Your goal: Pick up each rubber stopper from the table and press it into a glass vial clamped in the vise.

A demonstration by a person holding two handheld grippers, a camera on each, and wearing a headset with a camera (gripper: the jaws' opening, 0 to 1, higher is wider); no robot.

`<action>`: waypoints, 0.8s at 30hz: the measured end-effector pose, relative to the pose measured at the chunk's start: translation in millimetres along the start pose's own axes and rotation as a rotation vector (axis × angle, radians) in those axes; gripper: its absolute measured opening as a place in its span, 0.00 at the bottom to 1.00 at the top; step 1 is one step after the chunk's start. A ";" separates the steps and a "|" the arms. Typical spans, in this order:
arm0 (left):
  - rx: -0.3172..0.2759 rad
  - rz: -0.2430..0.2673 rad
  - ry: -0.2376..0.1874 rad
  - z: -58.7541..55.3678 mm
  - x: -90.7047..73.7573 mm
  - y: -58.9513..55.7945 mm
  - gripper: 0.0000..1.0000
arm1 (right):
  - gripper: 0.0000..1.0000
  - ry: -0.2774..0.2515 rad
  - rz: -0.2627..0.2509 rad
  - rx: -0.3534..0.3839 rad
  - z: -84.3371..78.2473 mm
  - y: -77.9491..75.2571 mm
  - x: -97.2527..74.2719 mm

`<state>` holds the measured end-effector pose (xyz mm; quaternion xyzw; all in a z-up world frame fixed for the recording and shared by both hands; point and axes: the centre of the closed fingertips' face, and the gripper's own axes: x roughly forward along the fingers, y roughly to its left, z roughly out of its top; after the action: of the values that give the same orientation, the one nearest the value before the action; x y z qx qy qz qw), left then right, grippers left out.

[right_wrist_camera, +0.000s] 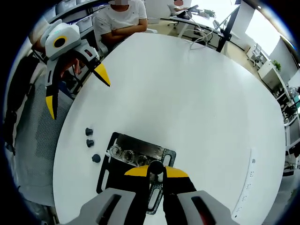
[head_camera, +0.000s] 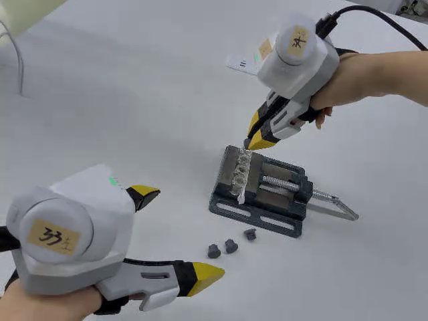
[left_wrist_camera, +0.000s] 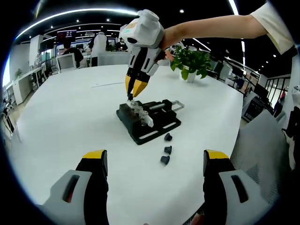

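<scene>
A black vise (head_camera: pixel 287 200) sits mid-table and clamps a row of clear glass vials (head_camera: pixel 241 174). My right gripper (head_camera: pixel 256 142) hovers right above the far end of that row, shut on a dark rubber stopper (right_wrist_camera: pixel 156 169) between its yellow tips. The vials (right_wrist_camera: pixel 127 155) lie just ahead of those tips. Three loose rubber stoppers (head_camera: pixel 231 245) rest on the table in front of the vise. My left gripper (head_camera: pixel 175 234) is held open with nothing in it, low and to the left of the stoppers (left_wrist_camera: pixel 167 149), well apart from the vise (left_wrist_camera: pixel 154 123).
The vise's screw handle (head_camera: pixel 334 204) sticks out to the right. A white paper strip (head_camera: pixel 242 63) lies beyond the vise. A potted plant (left_wrist_camera: pixel 190 63) stands at the table's far edge. A person (right_wrist_camera: pixel 123 21) sits across the round white table (right_wrist_camera: pixel 187 93).
</scene>
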<state>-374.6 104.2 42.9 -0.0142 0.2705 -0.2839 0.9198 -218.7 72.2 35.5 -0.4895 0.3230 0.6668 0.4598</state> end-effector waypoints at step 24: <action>-0.015 -0.009 0.004 -2.3 1.6 0.4 0.82 | 0.04 -0.038 -0.006 -0.011 -1.3 -2.7 0.7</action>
<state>-374.4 103.9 40.1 -0.0215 0.2744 -0.2861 0.9178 -215.8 72.3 34.5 -0.4803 0.3087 0.6764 0.4652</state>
